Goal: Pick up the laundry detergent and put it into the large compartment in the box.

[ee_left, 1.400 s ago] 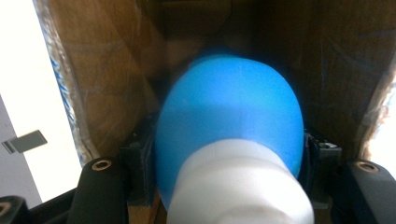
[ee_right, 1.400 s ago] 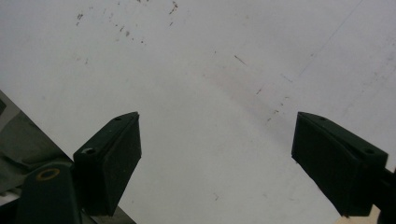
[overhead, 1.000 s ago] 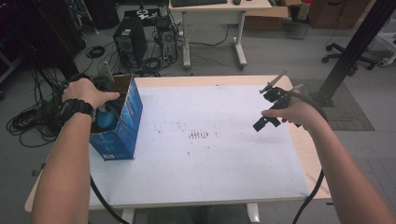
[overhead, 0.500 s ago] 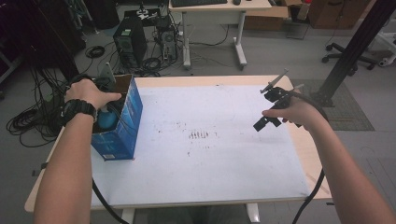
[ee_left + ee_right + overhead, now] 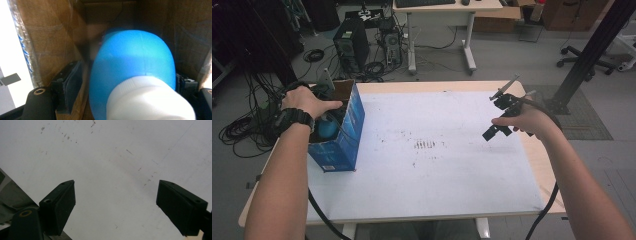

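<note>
the left hand (image 5: 304,102) is down in the top of the open blue box (image 5: 343,140), which stands at the left edge of the bench (image 5: 452,170). inside that box sits the blue bottle (image 5: 132,67) with its white cap (image 5: 150,100) turned toward the camera. in the left gripper view the bottle lies right between the two black pads of the left tongs (image 5: 125,85): one pad (image 5: 68,82) is off to the bottle's left with a sliver of brown cardboard showing between them, the other peeks out just behind the bottle's right shoulder. those tongs have just been opening, and they now stand spread around the bottle rather than pinching it. the bottle is blurred there. brown cardboard walls close in on both sides of it.

across the bench, well apart from the box, the right hand (image 5: 524,120) holds the right tongs (image 5: 492,131) above the white top near its right edge. in the right gripper view they gape wide with nothing in between but the speckled white surface.
</note>
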